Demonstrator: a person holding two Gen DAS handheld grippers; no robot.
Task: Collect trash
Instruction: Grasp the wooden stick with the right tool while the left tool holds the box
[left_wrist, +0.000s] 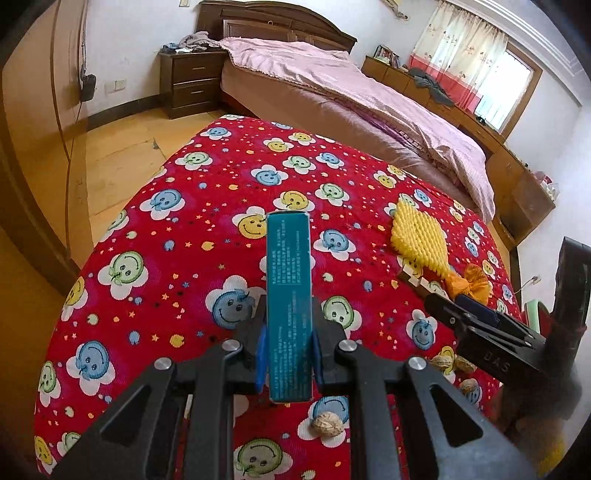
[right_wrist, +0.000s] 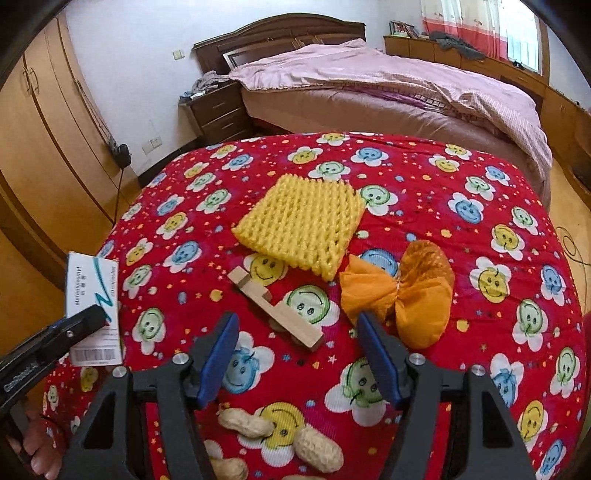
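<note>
Right now the left gripper (left_wrist: 288, 360) pinches a teal box (left_wrist: 289, 306) between its blue pads, dead centre in the left wrist view, with the box standing up out of the jaws above the red smiley-face cloth (left_wrist: 177, 229). A walnut (left_wrist: 327, 424) lies on the cloth just below the box, near the bottom middle of that frame.

From the right wrist view, the right gripper (right_wrist: 299, 354) hangs over the cloth with its fingers spread apart and nothing between the pads; a wooden block (right_wrist: 275, 310) lies just beyond the gap, in the middle of the frame. Above it, centre frame, sits a yellow foam net (right_wrist: 299, 225), and to the right of the block an orange mesh bag (right_wrist: 402, 291) tied in the middle. Peanuts (right_wrist: 317, 448) lie along the bottom edge, below the open fingers. At the left edge the same box shows its white face, clamped in the other gripper. A bed with a pink cover (right_wrist: 388, 85) fills the upper right.
</note>
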